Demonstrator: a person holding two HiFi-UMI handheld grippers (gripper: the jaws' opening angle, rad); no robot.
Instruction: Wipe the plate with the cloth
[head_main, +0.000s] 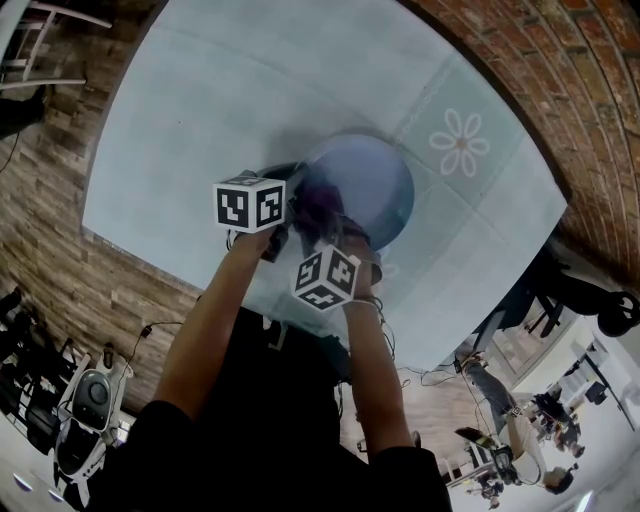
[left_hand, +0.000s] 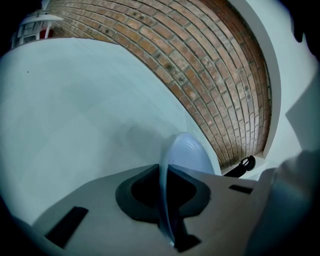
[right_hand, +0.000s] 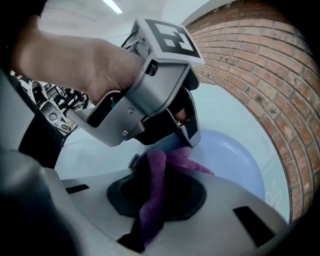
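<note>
A pale blue plate (head_main: 375, 190) lies on the light blue table (head_main: 200, 120). My left gripper (head_main: 295, 218) is shut on the plate's near rim. In the left gripper view the plate (left_hand: 187, 152) stands edge-on between the jaws of that gripper (left_hand: 167, 175). My right gripper (head_main: 335, 238) is shut on a purple cloth (head_main: 318, 208), which lies against the plate beside the left gripper. In the right gripper view the cloth (right_hand: 152, 195) runs between the jaws of the right gripper (right_hand: 155, 175) onto the plate (right_hand: 235, 162). There the left gripper (right_hand: 187, 132) clamps the rim just above the cloth.
A flower print (head_main: 460, 142) marks the tablecloth to the right of the plate. Brick floor (head_main: 50, 250) surrounds the table. A white frame (head_main: 45, 40) stands at the top left and a grey device (head_main: 90, 400) at the bottom left. People and furniture show at the lower right.
</note>
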